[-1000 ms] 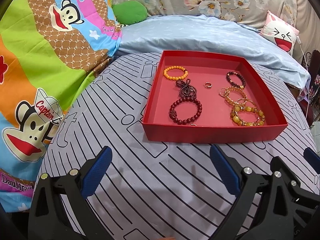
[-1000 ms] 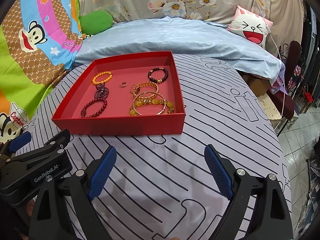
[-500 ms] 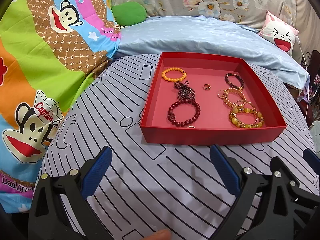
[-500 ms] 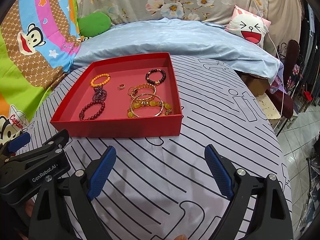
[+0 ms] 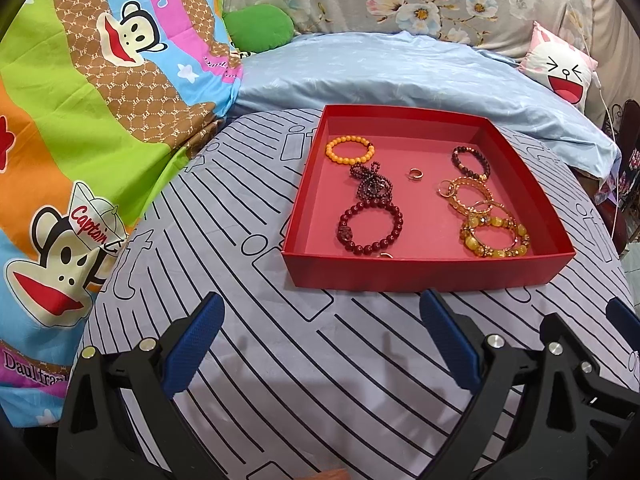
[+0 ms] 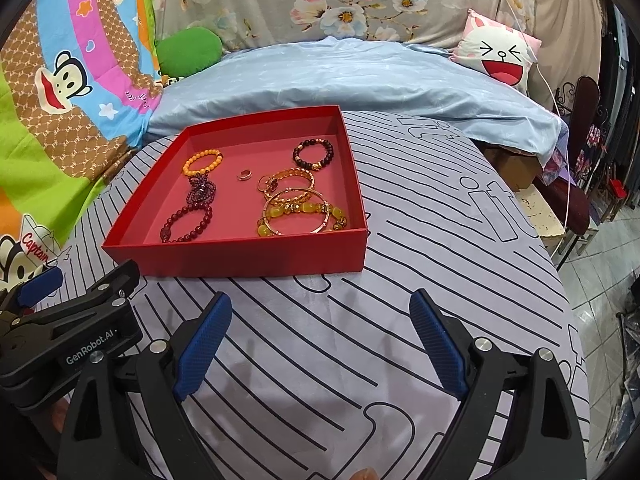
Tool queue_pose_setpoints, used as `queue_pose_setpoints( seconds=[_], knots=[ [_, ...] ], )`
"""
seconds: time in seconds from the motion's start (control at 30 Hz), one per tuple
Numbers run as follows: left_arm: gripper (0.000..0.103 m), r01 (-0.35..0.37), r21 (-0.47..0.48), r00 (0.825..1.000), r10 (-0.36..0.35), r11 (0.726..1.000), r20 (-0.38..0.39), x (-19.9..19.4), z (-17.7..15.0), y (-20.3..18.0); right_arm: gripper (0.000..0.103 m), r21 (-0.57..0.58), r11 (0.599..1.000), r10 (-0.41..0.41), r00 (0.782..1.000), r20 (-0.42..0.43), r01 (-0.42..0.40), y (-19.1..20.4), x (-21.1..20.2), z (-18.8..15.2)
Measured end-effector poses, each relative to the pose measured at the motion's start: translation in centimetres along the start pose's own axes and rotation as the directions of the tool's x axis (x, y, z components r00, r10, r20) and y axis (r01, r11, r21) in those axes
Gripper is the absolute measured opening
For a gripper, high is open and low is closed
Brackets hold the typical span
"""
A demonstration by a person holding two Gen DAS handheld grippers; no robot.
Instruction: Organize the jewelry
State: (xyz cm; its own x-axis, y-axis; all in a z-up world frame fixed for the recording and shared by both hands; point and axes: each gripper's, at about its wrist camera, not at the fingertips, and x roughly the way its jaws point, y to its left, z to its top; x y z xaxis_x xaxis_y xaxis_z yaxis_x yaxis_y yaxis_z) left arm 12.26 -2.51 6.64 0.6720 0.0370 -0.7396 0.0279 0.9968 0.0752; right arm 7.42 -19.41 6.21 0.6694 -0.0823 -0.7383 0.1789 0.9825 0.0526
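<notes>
A shallow red tray (image 5: pixel 424 276) sat on a round table covered in grey cloth with black line print (image 5: pixel 280 360), just ahead of both tools. Inside it, going left to right in the left wrist view, an orange bead bracelet (image 5: pixel 349 151) lay at the far left corner, with a tangled dark beaded piece (image 5: pixel 371 185) just in front of it and a dark red bead bracelet (image 5: pixel 370 228) nearer the front wall; those three formed a loose column, the tangled piece touching the red bracelet. A small ring (image 5: pixel 416 174) lay alone near the middle of the tray floor. On the right side, a dark bead bracelet with gold accents (image 5: pixel 470 161) lay farthest back, then thin gold bangles (image 5: pixel 466 196), and closest to the front a chunky yellow bead bracelet (image 5: pixel 496 236) overlapping the bangles. A second small ring barely showed against the front wall. The left gripper (image 5: pixel 322 344) hung above the cloth short of the tray, tilted downward, its blue-padded jaws spread wide with only cloth between them. The right gripper (image 6: pixel 320 344) sat just beside it, tilted the same way, likewise spread wide and pinching nothing.
</notes>
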Motion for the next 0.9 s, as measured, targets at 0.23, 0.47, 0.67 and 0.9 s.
queue_pose_setpoints(
  seconds=[0.23,0.47,0.67,0.9],
  knots=[
    [0.094,0.000,-0.003,1.000,0.000,1.000,-0.002,0.11,0.04,0.18,0.090,0.007,1.000,-0.002,1.000,0.008,0.002,-0.07,0.07,0.11],
    [0.094,-0.002,-0.007,1.000,0.002,1.000,-0.005,0.37,0.11,0.53,0.097,0.007,1.000,-0.002,1.000,0.009,0.001,-0.16,0.26,0.12],
    [0.094,-0.007,-0.007,1.000,0.007,1.000,0.002,0.37,0.14,0.51,0.097,0.007,1.000,-0.001,1.000,0.012,0.001,-0.09,0.28,0.08],
    [0.094,-0.013,-0.005,1.000,0.013,1.000,0.005,0.39,0.17,0.47,0.097,0.009,1.000,-0.006,1.000,0.007,0.006,-0.01,0.43,0.12]
  ],
)
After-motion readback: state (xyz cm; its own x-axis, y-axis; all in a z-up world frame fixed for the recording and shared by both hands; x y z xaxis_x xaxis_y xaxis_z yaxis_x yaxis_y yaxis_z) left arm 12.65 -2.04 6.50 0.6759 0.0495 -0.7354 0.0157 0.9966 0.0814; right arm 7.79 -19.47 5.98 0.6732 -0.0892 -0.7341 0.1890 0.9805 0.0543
